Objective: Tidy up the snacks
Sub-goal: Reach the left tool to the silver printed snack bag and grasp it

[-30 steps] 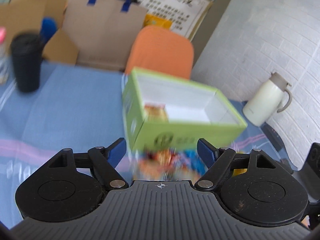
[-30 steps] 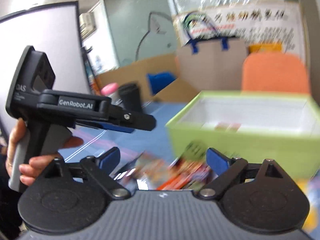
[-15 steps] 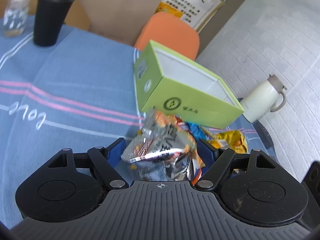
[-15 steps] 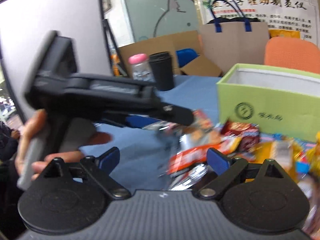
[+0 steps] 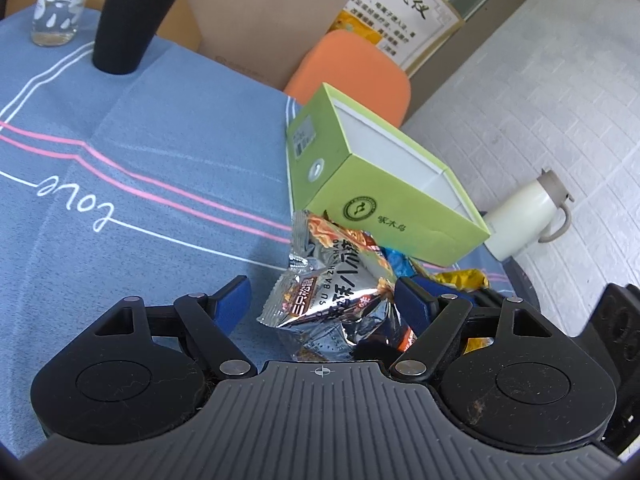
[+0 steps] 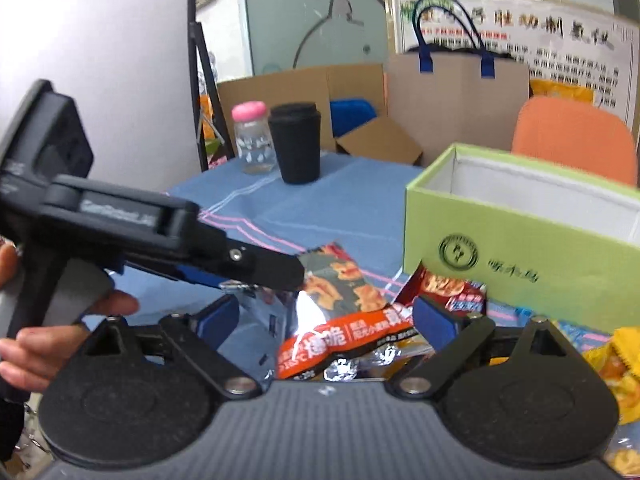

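An open light-green box point(image 5: 384, 200) point(image 6: 520, 248) stands on the blue tablecloth point(image 5: 160, 168). A pile of snack packets lies in front of it. My left gripper point(image 5: 322, 300) is open around a silver packet point(image 5: 332, 296); its right pad is close against the foil and its left pad stands apart. My right gripper point(image 6: 326, 316) is open over an orange and silver packet point(image 6: 340, 336). In the right wrist view a hand holds the left gripper point(image 6: 276, 276), its tip over the same pile. A red packet point(image 6: 448, 288) and a yellow packet point(image 5: 460, 280) lie beside the box.
A black cup point(image 5: 128, 20) and a pink-lidded glass bottle point(image 5: 60, 4) stand at the far end of the table. A white jug point(image 5: 524, 216) sits right of the box by the brick wall. An orange chair point(image 5: 352, 68), paper bag and cardboard boxes are behind.
Both grippers have dropped from beside the box's open top to the packet pile in front of it. The silver packet now sits between my left fingers.
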`<state>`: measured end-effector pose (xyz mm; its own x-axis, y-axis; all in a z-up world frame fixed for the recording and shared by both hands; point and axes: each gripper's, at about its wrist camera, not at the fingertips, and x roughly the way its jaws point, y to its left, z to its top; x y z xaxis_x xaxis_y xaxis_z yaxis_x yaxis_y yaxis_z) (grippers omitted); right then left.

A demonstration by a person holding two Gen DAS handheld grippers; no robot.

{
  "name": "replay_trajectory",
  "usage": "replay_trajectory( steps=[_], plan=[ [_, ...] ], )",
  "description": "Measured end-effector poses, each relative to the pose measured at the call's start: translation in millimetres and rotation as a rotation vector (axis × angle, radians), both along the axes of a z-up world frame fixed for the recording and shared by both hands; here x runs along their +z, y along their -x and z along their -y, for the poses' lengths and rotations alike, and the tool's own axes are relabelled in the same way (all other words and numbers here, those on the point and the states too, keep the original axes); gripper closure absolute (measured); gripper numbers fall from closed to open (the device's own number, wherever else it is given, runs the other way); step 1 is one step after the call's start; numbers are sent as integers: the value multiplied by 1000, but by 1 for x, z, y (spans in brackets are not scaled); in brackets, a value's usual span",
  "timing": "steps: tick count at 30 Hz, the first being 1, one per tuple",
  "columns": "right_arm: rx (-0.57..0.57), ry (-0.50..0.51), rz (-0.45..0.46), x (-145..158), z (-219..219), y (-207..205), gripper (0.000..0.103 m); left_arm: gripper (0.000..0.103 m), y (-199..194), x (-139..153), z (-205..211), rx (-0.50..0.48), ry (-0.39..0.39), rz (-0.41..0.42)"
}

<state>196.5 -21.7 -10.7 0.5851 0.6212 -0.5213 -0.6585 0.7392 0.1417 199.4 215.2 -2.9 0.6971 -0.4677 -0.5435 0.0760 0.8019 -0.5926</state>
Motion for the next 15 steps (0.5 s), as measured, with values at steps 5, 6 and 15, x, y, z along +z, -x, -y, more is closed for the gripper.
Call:
replay_trajectory(
  steps=[5, 6, 15],
  plan=[
    [37, -46, -4, 1, -6, 21, 9, 37, -7, -2, -3, 10, -6, -9],
    [57, -65, -5, 2, -8, 27, 9, 37, -8, -3, -3, 11, -13, -15],
    [2, -31, 58, 6, -24, 23, 9, 38, -13, -9, -7, 22, -14, -36]
  ],
)
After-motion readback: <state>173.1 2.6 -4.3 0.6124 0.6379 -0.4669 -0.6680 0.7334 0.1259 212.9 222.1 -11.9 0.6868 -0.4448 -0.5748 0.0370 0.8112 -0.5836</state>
